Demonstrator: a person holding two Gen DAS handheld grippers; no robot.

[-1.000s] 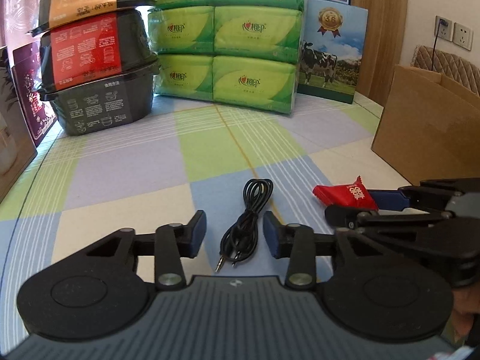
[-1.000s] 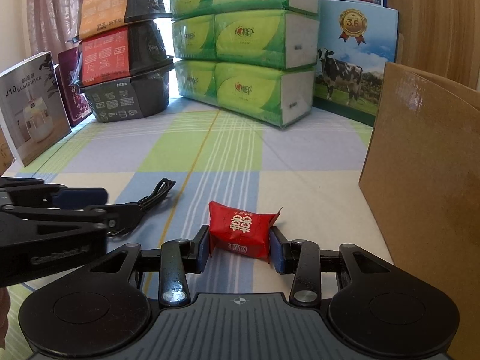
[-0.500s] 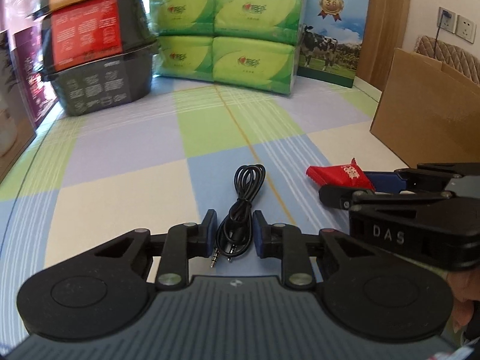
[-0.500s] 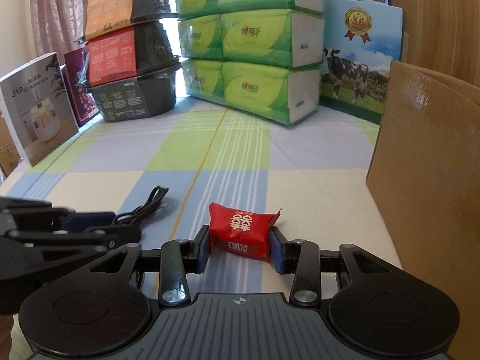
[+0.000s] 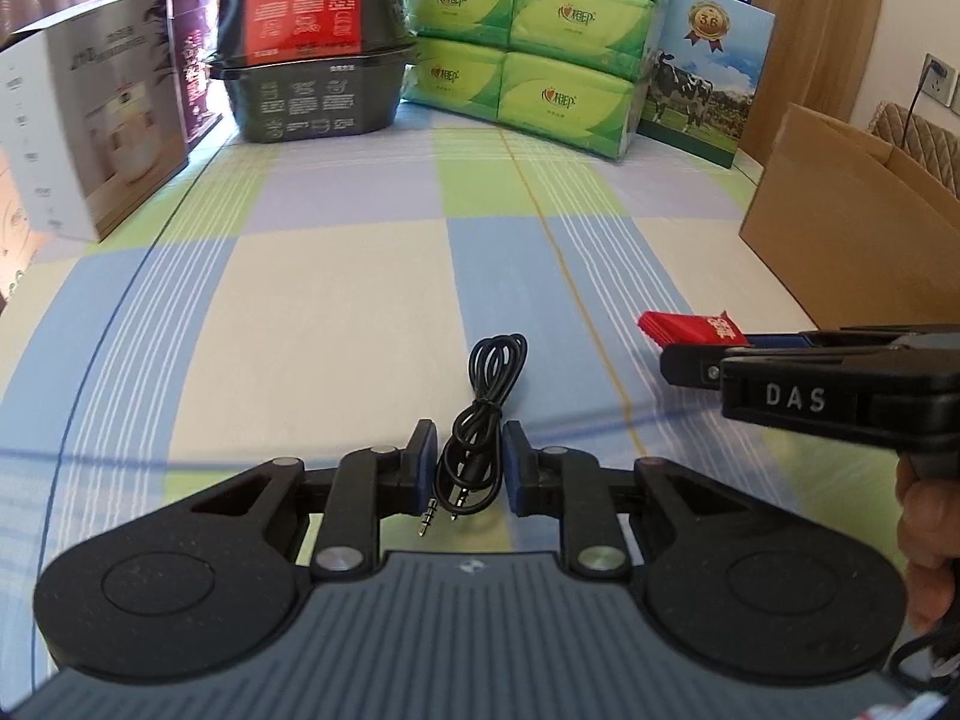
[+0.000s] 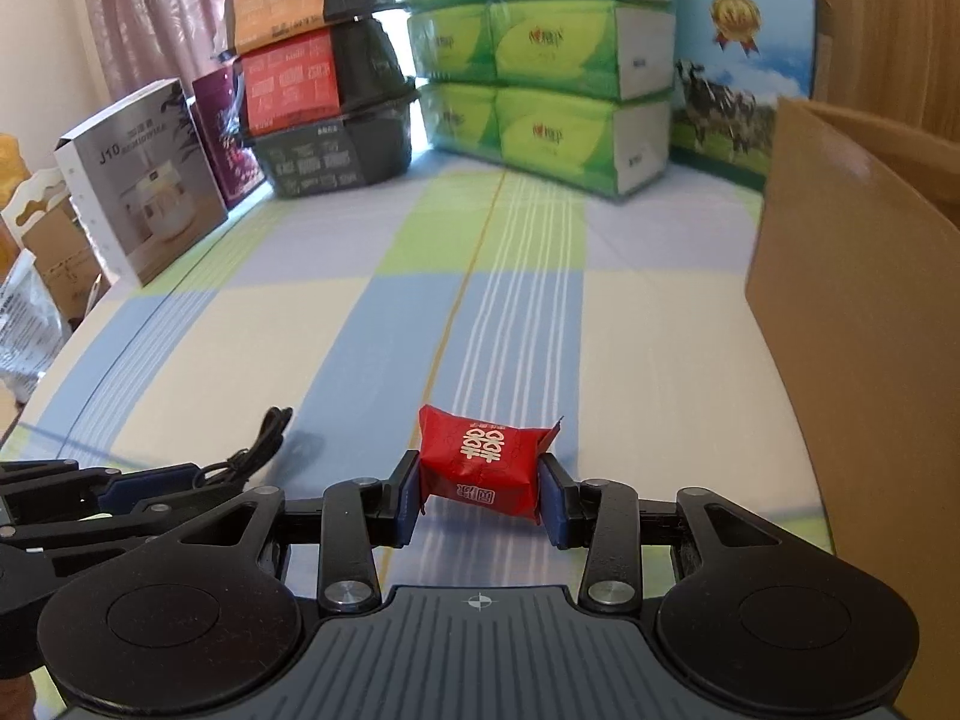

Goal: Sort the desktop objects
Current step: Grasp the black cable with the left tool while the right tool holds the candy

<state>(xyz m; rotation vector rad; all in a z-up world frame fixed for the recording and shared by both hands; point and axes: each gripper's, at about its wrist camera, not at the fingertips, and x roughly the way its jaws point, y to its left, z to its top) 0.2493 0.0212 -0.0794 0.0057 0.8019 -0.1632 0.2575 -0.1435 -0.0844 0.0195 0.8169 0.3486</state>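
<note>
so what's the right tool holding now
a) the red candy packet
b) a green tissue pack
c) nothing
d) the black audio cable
a, the red candy packet sits pinched between the blue pads of the right tool, while the black audio cable is in the left tool.

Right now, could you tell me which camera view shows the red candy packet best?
The right wrist view: the red candy packet faces the camera, printed side showing, clamped in the right gripper. The left wrist view shows it only edge-on at the side, partly hidden behind that gripper's fingers.
</note>
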